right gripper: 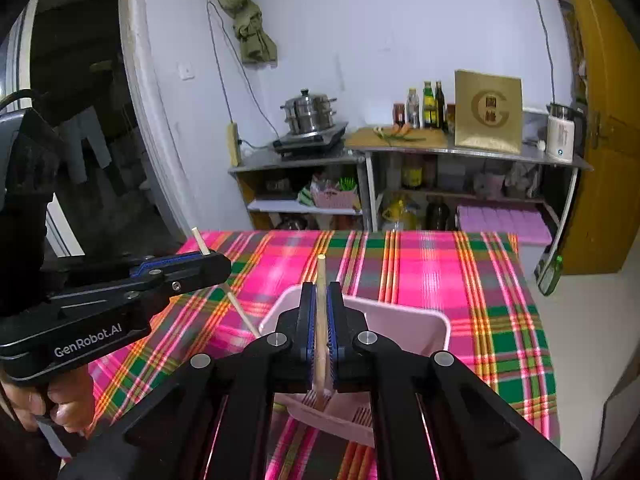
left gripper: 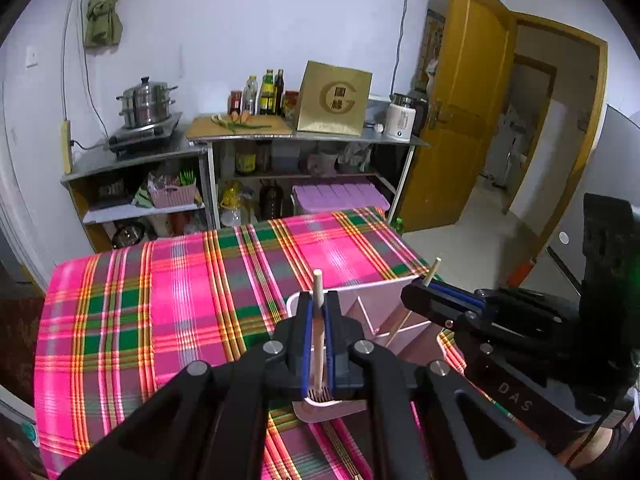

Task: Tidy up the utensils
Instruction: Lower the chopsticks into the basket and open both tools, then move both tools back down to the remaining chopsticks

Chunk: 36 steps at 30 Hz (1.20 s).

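My two grippers, left (left gripper: 318,312) and right (right gripper: 320,308), hang close side by side over the pink bin (right gripper: 408,320), each pinching a chopstick (left gripper: 319,320) whose low end reaches toward the bin's dividers (left gripper: 404,320). The plaid table (left gripper: 160,300) beyond and to my left is bare and wide. Past it, cluttered shelves (right gripper: 400,156) and the wall block the way.

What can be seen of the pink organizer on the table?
The organizer is a pale pink box, plastic by its look, open-topped with rounded corners. Slanted inner dividers split it into compartments. It stands upright on the plaid tablecloth, right below both grippers. A thin wooden stick held by the right gripper reaches down into it; whether the stick touches the bottom cannot be told.
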Each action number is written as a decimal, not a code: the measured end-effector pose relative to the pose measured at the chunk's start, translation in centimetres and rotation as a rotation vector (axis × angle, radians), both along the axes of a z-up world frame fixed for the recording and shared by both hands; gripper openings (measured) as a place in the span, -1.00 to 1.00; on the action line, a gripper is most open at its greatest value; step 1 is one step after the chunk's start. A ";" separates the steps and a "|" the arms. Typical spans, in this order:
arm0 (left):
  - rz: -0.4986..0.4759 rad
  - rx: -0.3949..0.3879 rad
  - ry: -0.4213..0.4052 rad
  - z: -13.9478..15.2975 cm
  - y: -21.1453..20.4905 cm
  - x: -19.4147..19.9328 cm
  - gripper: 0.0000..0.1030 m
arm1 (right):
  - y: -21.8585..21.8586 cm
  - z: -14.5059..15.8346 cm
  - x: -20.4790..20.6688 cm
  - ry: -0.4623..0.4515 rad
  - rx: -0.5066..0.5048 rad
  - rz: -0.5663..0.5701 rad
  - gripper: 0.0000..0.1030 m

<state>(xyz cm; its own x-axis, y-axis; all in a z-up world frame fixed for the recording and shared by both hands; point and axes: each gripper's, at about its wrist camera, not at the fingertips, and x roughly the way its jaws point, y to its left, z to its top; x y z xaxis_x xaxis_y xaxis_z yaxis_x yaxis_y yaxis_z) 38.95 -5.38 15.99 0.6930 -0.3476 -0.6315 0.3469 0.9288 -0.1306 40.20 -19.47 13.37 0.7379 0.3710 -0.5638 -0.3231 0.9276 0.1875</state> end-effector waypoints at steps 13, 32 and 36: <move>0.007 0.006 0.039 -2.2 -0.1 -0.1 -0.85 | -0.2 -2.0 0.7 0.053 -0.015 -0.006 -0.90; 0.031 -0.054 -0.103 -2.7 3.7 -11.5 -0.60 | -3.5 -1.3 -10.7 -0.047 -0.004 -0.073 -0.62; 0.043 -0.066 -0.118 -4.1 4.4 -15.3 -0.58 | -4.0 -2.4 -14.6 -0.042 0.009 -0.065 -0.62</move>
